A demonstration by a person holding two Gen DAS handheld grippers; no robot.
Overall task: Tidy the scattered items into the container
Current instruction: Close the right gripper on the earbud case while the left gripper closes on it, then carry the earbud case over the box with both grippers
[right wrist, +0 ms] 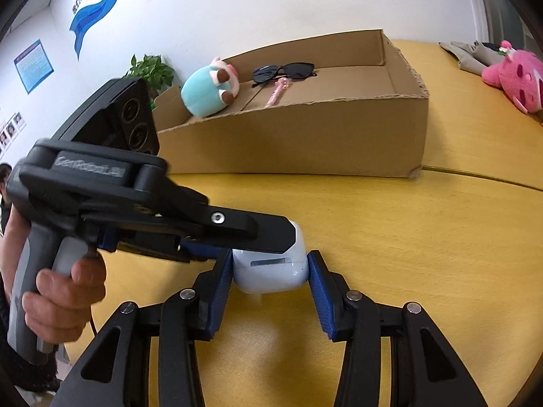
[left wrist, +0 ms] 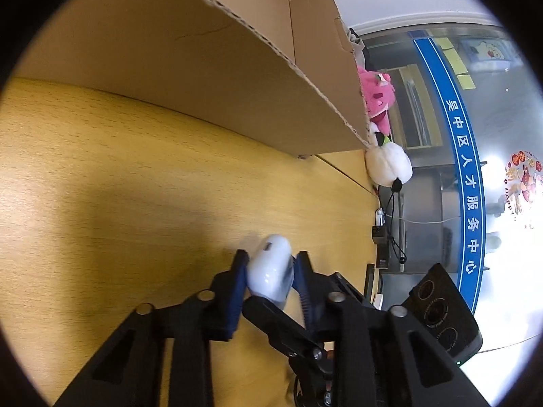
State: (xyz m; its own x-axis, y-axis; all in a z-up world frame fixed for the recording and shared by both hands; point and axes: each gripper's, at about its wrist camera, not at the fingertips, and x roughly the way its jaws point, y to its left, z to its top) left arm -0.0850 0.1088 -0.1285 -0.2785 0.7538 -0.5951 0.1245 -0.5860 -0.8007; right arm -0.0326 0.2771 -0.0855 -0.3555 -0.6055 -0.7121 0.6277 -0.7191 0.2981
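Note:
A white earbuds case [left wrist: 271,268] is held above the yellow table [left wrist: 101,186] between my left gripper's [left wrist: 271,264] blue pads. In the right wrist view the same case [right wrist: 271,271] sits between the pads of my right gripper [right wrist: 270,271], which touch both its sides, while the left gripper's finger [right wrist: 251,232] crosses over its top. The cardboard box [right wrist: 305,135] stands behind, holding a teal plush pig [right wrist: 208,91], black sunglasses [right wrist: 285,71] and a pink stick [right wrist: 278,93]. The box's side wall [left wrist: 203,78] also fills the upper left wrist view.
A pink plush toy [right wrist: 516,74] and a grey cloth [right wrist: 465,51] lie on the table right of the box. A white plush [left wrist: 388,162] sits at the table edge beyond the box corner in the left wrist view. A hand [right wrist: 64,302] holds the left gripper's handle.

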